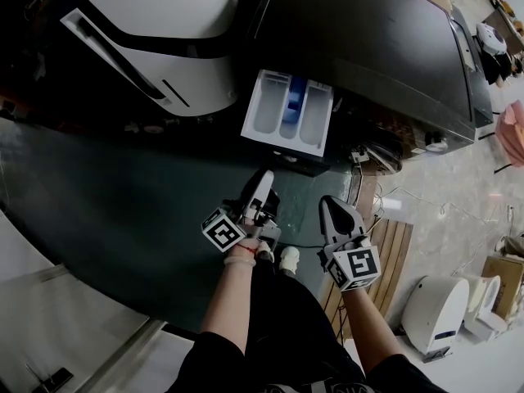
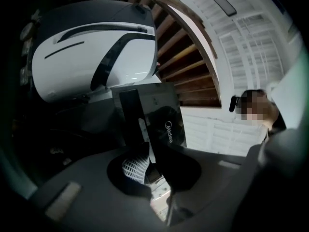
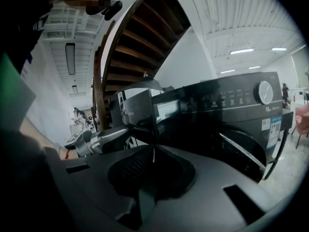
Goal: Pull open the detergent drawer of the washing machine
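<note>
The black washing machine (image 1: 368, 47) (image 3: 227, 110) has its white detergent drawer (image 1: 286, 113) pulled out, showing three compartments, the middle one with a blue insert. The drawer's black front panel (image 2: 159, 115) (image 3: 137, 108) stands just ahead of both grippers. My left gripper (image 1: 264, 177) (image 2: 153, 166) sits just below the drawer front, apart from it. Its jaws stand open by a narrow slit with nothing between them. My right gripper (image 1: 327, 205) (image 3: 152, 151) hangs beside it to the right, lower, with its jaws shut on nothing.
A white, rounded machine (image 1: 164, 31) (image 2: 91, 52) stands left of the washer. Wooden slats (image 1: 385, 244), a white appliance (image 1: 442, 301) and a cardboard box (image 1: 499, 273) lie on the floor at the right. A dark staircase (image 3: 140, 42) rises behind.
</note>
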Demonstrator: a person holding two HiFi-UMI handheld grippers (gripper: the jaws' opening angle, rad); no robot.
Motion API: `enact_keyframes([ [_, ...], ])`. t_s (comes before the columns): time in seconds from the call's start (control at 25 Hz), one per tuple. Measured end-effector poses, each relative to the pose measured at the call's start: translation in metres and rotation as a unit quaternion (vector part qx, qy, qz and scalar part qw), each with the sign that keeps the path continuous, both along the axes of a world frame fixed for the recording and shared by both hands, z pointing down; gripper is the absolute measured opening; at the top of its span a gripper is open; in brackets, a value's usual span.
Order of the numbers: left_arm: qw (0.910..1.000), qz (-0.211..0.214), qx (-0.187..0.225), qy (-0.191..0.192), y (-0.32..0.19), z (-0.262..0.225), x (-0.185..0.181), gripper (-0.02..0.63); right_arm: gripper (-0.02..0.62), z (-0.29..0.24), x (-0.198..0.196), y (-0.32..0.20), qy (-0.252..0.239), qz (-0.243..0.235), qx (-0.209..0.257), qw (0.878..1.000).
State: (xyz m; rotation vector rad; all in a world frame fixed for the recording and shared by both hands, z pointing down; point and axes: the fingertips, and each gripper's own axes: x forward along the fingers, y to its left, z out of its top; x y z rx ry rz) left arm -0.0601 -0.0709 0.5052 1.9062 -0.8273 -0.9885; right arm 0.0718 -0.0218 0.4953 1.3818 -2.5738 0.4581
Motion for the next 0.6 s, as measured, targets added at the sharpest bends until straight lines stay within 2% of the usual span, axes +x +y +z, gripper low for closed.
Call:
enact_keyframes([
  [0.12,0.9957,-0.017,-0.001,-0.091,0.004,-0.002,-0.002,0.019,0.015,-0.010,-0.003,-0.001,-0.014,-0.002,-0.001,1.000],
  [0.2,0.9860,-0.035,-0.005,-0.163,0.005,-0.005,-0.006,0.009,0.015,-0.013,-0.004,-0.001,-0.014,-0.007,0.002,1.000],
  [0.4,0.9525,-0.032,0.018,-0.302,0.009,-0.023,-0.004,0.009,0.014,-0.028,-0.004,-0.003,-0.006,-0.020,0.018,1.000],
  [0.6,0.9156,-0.048,0.040,-0.397,0.013,-0.052,-0.005,0.009,0.014,-0.050,-0.005,-0.004,0.015,-0.043,0.025,0.999],
])
